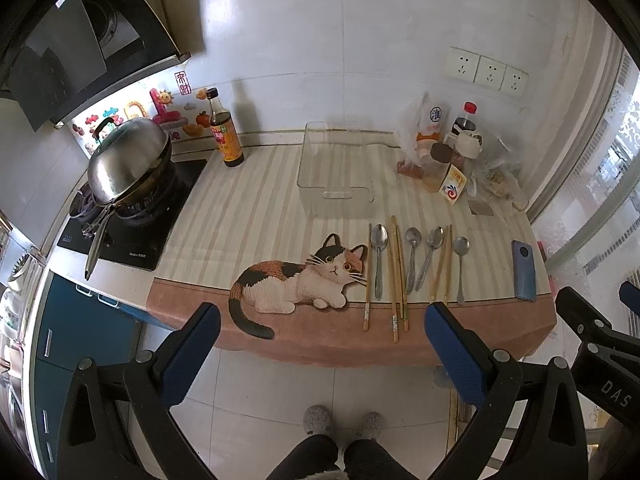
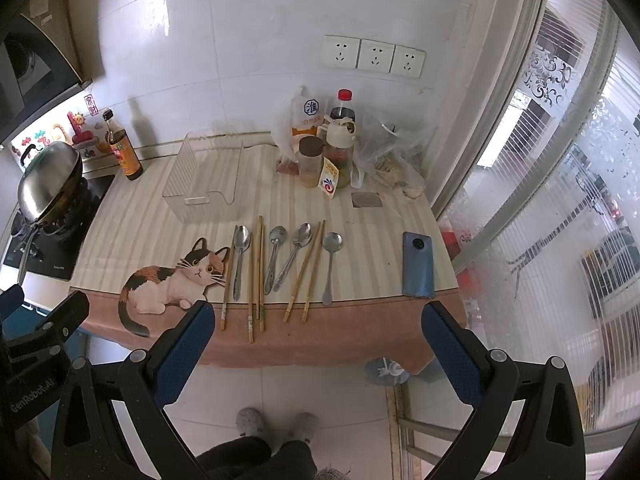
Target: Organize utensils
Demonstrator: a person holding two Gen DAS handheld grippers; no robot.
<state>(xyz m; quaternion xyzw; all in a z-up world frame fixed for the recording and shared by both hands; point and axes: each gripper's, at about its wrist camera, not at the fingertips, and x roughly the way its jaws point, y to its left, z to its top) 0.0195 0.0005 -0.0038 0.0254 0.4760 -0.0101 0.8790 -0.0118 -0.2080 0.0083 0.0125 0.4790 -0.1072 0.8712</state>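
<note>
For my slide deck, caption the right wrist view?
Open right gripper hangs before a counter where four spoons and chopsticks lie in front of an empty clear bin.

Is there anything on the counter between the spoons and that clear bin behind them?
Nothing visible. The clear bin sits just behind the spoons and chopsticks, with only bare striped mat between.

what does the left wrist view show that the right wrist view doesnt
Only the left wrist view shows the blue cabinet below the stove and the full range hood. Only the right wrist view shows the window at length and a blue slipper under the counter. Both show the spoons, chopsticks, clear bin, phone, wok, and both grippers, left and right, open and empty.
</note>
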